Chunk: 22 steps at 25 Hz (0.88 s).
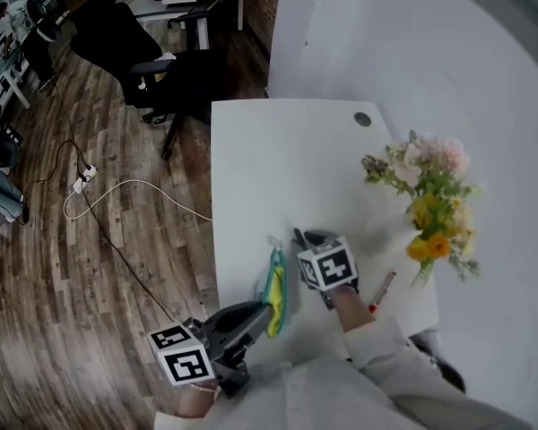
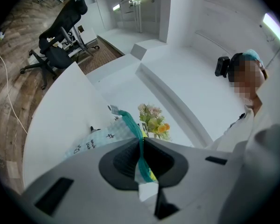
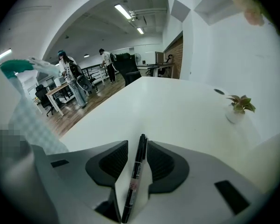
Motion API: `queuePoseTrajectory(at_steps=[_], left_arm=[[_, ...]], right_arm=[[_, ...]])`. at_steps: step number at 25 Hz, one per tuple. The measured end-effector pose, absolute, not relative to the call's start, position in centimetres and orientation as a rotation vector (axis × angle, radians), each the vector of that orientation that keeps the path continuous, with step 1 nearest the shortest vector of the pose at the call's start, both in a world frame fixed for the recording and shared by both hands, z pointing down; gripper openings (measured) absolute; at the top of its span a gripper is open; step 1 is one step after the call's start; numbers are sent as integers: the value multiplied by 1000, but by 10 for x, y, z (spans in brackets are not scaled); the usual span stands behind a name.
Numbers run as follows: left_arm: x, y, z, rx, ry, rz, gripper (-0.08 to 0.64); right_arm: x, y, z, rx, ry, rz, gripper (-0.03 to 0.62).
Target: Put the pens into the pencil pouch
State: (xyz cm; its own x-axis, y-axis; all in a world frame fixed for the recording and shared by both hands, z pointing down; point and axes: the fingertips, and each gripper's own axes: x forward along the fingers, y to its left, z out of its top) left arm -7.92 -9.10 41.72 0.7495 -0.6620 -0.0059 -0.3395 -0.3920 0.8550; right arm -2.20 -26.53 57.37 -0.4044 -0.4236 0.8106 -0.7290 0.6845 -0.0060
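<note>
While the left claw [image 1: 264,310] pinches the teal zipper edge of the pencil pouch [image 1: 274,292] at the near left edge of the table [image 1: 287,168], the right claw [image 1: 303,240] clamps a black pen [image 3: 135,176] just beside the pouch. A red pen [image 1: 382,290] lies by the table's near right corner, near the flowers [image 1: 430,204].

I'm steering two grey moulded claws. The left claw [image 1: 267,310] and the right claw [image 1: 298,236] are each carrying a white cube [image 1: 327,265] printed with black square markers, and dark ribbed pads [image 3: 109,160] are lining their jaws. Behind them, the arms are wearing loose off-white long sleeves [image 1: 377,340].
</note>
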Motion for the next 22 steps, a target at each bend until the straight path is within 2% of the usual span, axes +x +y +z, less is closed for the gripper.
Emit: queuePoseTrajectory(at_steps=[9,11,14,22], left_arm=[[-82,-88,421,2005,-735,-422,31],[-82,-88,422,2008,-733,-416,31],[-80,-86,423,2013,-725,-405,31],[-77,-82,424,2032,-705,-369,31]], right_arm=[[-22,-270,585,893,-2003,482,116],[-23,-264,584,885,-2011,477,61],[-24,-253,582,871,-2036,456,60],[-37,-228,517,898,-2356,405,60]])
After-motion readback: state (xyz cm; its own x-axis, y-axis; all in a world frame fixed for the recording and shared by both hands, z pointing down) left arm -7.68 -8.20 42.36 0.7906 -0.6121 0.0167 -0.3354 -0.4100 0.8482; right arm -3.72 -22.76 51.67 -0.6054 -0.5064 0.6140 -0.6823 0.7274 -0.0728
